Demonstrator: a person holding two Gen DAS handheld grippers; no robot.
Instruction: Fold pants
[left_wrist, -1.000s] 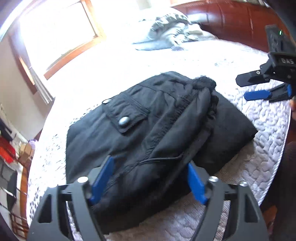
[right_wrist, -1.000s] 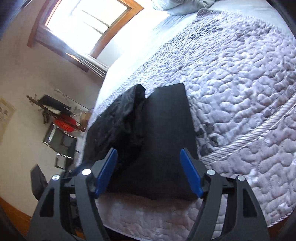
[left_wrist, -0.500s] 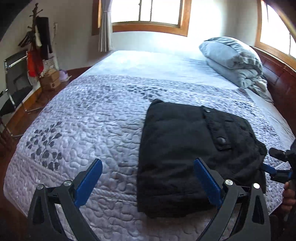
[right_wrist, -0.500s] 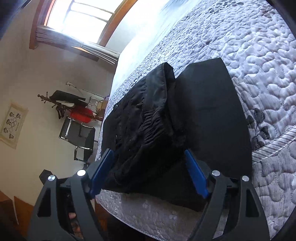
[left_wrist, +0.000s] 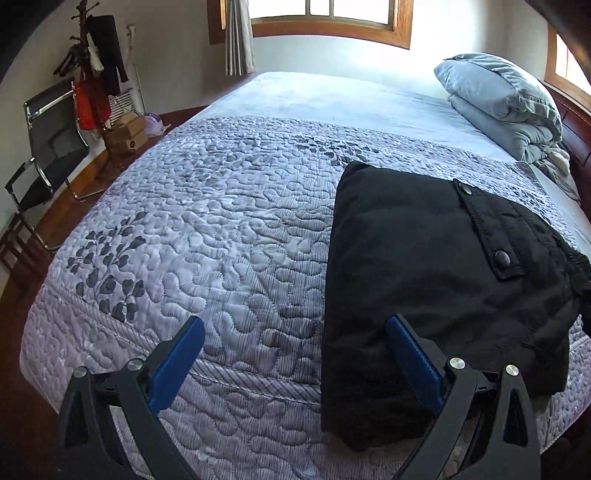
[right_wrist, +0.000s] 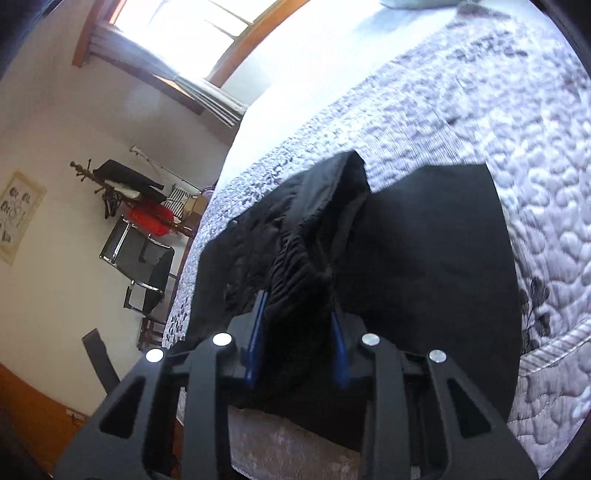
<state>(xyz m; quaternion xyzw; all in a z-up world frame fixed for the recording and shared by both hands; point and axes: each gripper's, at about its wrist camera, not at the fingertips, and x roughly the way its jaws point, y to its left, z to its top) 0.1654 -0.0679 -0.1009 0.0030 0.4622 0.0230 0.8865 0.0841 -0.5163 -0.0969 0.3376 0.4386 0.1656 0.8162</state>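
Observation:
Black pants (left_wrist: 424, 266) lie folded into a thick rectangle on the right side of the quilted bed (left_wrist: 207, 221), with a snap pocket flap on top. My left gripper (left_wrist: 295, 325) stands wide open over the bed's near edge. Its right finger (left_wrist: 413, 354) overlaps the pants' left edge, and nothing is between the pads. In the right wrist view the pants (right_wrist: 424, 258) show a raised, bunched elastic waistband (right_wrist: 295, 258). My right gripper (right_wrist: 297, 306) is closing, and its blue pads press on that bunch from both sides.
A folded blue-grey duvet (left_wrist: 502, 99) lies at the head of the bed, beside a wooden headboard (left_wrist: 576, 125). A black chair (left_wrist: 48, 147) and a coat rack (left_wrist: 96, 74) with clothes stand on the floor to the left. Bare quilt stretches left of the pants.
My left gripper let go of the pants, opened wide and swung off to their left side. My right gripper moved in over the raised waistband and closed on it.

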